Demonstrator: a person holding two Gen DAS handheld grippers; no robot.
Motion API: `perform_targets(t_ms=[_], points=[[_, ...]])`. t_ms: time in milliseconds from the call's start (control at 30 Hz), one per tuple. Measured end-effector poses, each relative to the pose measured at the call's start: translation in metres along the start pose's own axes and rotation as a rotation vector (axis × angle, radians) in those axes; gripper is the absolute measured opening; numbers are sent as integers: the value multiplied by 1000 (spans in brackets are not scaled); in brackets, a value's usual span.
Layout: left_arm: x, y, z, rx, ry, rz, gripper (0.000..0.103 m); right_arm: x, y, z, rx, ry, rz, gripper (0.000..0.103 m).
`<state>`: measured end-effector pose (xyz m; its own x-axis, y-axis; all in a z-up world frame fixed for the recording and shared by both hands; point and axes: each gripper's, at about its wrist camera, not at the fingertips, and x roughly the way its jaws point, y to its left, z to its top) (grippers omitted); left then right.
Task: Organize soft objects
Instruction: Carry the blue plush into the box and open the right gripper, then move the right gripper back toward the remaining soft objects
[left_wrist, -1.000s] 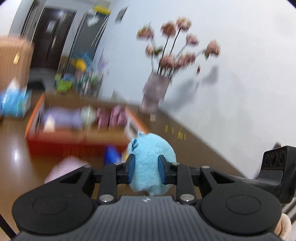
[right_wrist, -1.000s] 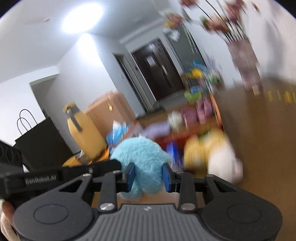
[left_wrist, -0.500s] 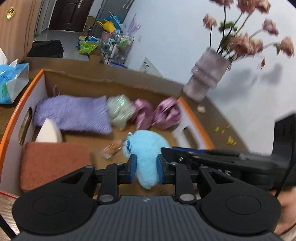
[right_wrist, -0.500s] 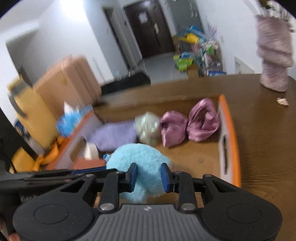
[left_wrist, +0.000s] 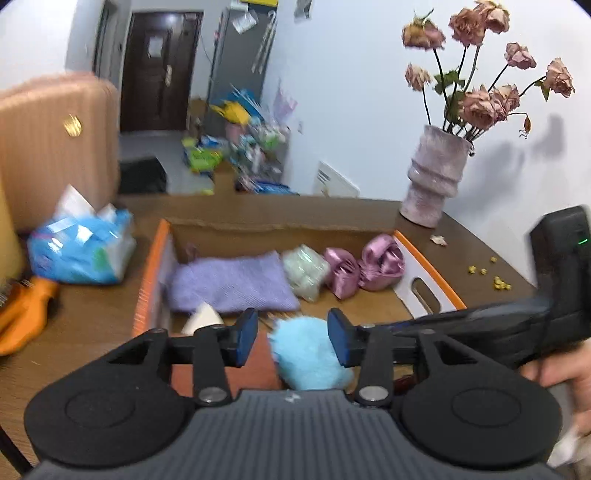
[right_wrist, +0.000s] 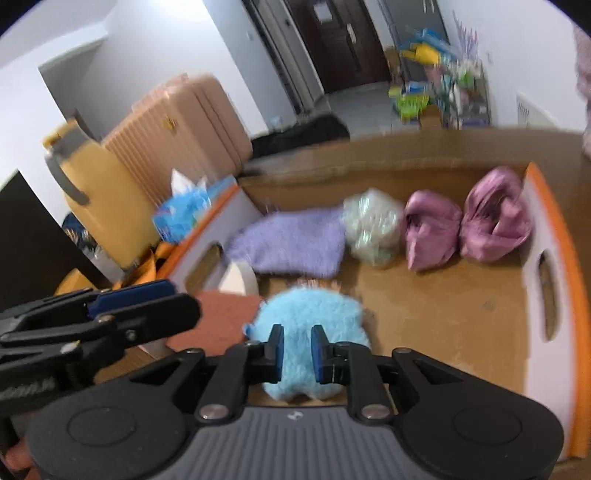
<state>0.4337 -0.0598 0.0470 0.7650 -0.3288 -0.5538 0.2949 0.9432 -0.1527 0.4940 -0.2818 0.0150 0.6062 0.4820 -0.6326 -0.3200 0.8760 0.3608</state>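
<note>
A fluffy light-blue plush toy (right_wrist: 308, 325) sits low inside the orange-rimmed cardboard box (right_wrist: 574, 258). My right gripper (right_wrist: 297, 349) is shut on the plush from behind. My left gripper (left_wrist: 291, 338) is open, its jaws wide apart on either side of the plush (left_wrist: 308, 356), not pressing it. The left gripper's fingers (right_wrist: 129, 295) show at the left of the right wrist view. In the box lie a purple cloth (left_wrist: 229, 282), a pale mesh ball (left_wrist: 304, 267), two pink satin pouches (left_wrist: 369, 269), a white sponge (left_wrist: 203, 317) and a red-brown pad (right_wrist: 218, 317).
The box stands on a brown table (left_wrist: 74, 321). A blue tissue pack (left_wrist: 79, 245) lies left of the box. A vase of dried roses (left_wrist: 434, 182) stands at the back right. Suitcases (right_wrist: 177, 118) stand beyond the table's left side.
My left gripper has opened and let go of the blue plush. The plush has come down into the box, still held by my right gripper. Both views have tilted up slightly.
</note>
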Motion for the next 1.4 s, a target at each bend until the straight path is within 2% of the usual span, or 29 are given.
perform_targets(t_ms=[100, 200, 267, 300, 367, 400, 467, 533, 600, 667, 1100, 1233, 1400], points=[[-26, 0, 9, 19, -34, 40, 42, -48, 8, 3, -44, -79, -55, 29], [-55, -1, 16, 26, -84, 47, 52, -91, 20, 3, -108, -150, -120, 38], [-79, -4, 17, 36, -117, 64, 53, -120, 28, 0, -142, -193, -154, 44], [-89, -6, 17, 41, -134, 68, 54, -133, 31, -2, -154, -220, -176, 53], [-111, -11, 14, 51, -173, 77, 63, -157, 38, -8, -181, -279, -225, 72], [-121, -15, 10, 58, -198, 95, 66, -168, 41, -12, -197, -311, -256, 75], [-139, -21, -1, 67, -255, 130, 92, -187, 52, -26, -248, -389, -331, 88], [-159, -26, -17, 44, -340, 157, 99, -202, 64, -47, -313, -506, -394, 102], [-177, -32, -32, 44, -392, 172, 101, -210, 72, -65, -355, -580, -422, 103], [-188, -37, -44, 47, -419, 193, 102, -217, 79, -80, -368, -611, -430, 103], [-237, -52, -83, 78, -459, 172, 103, -258, 107, -141, -308, -683, -386, 103], [-249, -52, -122, 65, -437, 163, 103, -268, 114, -188, -275, -670, -351, 103], [-273, -47, -193, 18, -375, 91, 103, -273, 119, -265, -265, -615, -321, 103]])
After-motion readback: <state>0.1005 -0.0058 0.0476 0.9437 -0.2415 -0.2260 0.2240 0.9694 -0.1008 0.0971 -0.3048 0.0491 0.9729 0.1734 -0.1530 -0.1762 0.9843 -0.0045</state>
